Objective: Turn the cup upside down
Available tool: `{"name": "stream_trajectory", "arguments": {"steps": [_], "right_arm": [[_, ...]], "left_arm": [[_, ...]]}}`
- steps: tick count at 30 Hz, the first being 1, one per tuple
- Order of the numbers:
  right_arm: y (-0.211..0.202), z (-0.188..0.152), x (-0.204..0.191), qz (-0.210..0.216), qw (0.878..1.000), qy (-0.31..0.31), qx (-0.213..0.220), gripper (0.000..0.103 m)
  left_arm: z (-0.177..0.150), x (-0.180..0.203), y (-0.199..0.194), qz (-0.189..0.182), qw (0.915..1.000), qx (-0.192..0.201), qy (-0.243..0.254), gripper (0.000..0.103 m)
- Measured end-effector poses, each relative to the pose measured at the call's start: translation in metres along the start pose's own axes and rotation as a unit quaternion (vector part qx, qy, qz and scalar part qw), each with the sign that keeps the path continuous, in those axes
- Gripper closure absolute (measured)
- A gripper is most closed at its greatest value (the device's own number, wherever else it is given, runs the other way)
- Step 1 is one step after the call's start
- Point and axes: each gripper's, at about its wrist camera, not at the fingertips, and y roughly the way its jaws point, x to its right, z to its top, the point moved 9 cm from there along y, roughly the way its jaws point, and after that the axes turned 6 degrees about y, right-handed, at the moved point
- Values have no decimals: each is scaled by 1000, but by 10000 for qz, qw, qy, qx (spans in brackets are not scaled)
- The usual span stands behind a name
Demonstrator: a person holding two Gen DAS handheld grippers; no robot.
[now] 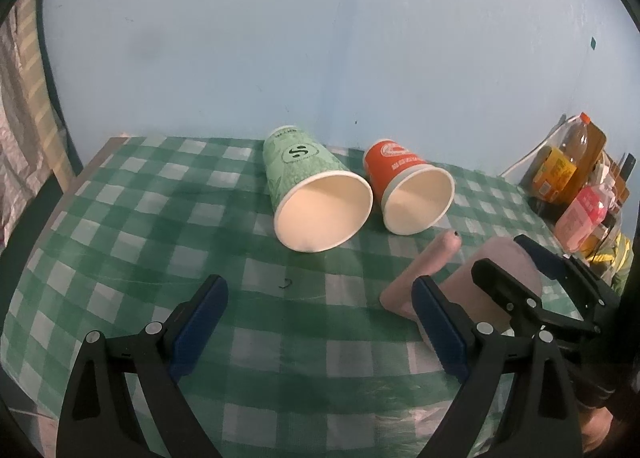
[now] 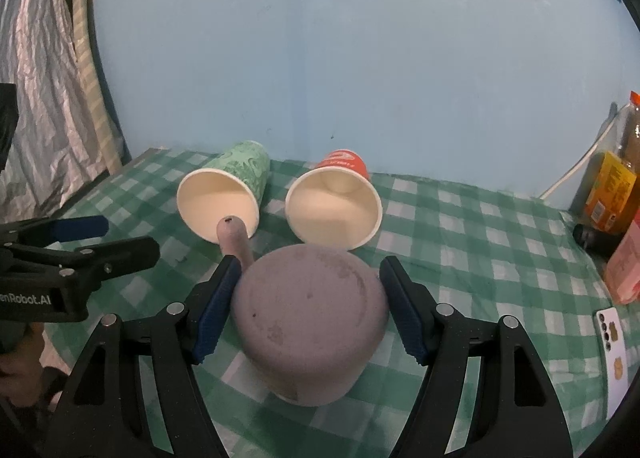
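A pink-grey cup (image 2: 308, 322) with a straight handle (image 2: 236, 238) stands upside down on the green checked tablecloth (image 2: 480, 242). My right gripper (image 2: 310, 290) is open, its blue pads on either side of the cup with small gaps. In the left wrist view the same cup (image 1: 496, 282) stands at the right, and the right gripper (image 1: 508, 258) shows around it. My left gripper (image 1: 320, 298) is open and empty over bare cloth, left of the cup; it also shows at the left of the right wrist view (image 2: 124, 238).
A green paper cup (image 1: 316, 194) and an orange paper cup (image 1: 408, 190) lie on their sides at the back, mouths toward me. Bottles and packets (image 1: 576, 186) crowd the right edge. A white phone (image 2: 612, 346) lies at the right. A blue wall is behind the table.
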Motion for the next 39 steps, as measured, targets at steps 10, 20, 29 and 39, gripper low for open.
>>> {"name": "stream_trajectory", "arguments": {"steps": [10, 20, 29, 39], "right_arm": [[-31, 11, 10, -54, 9993, 275, 254, 21], [-75, 13, 33, -386, 9960, 566, 567, 16], [-85, 3, 38, -291, 9955, 729, 526, 16], [-94, 3, 43, -360, 9944, 782, 606, 16]], "left_arm": [[3, 11, -22, -75, 9994, 345, 59, 1], [2, 41, -51, 67, 9949, 940, 351, 0], [0, 69, -70, 368, 9859, 1296, 994, 0], [1, 76, -88, 362, 9819, 1511, 1084, 0]]}}
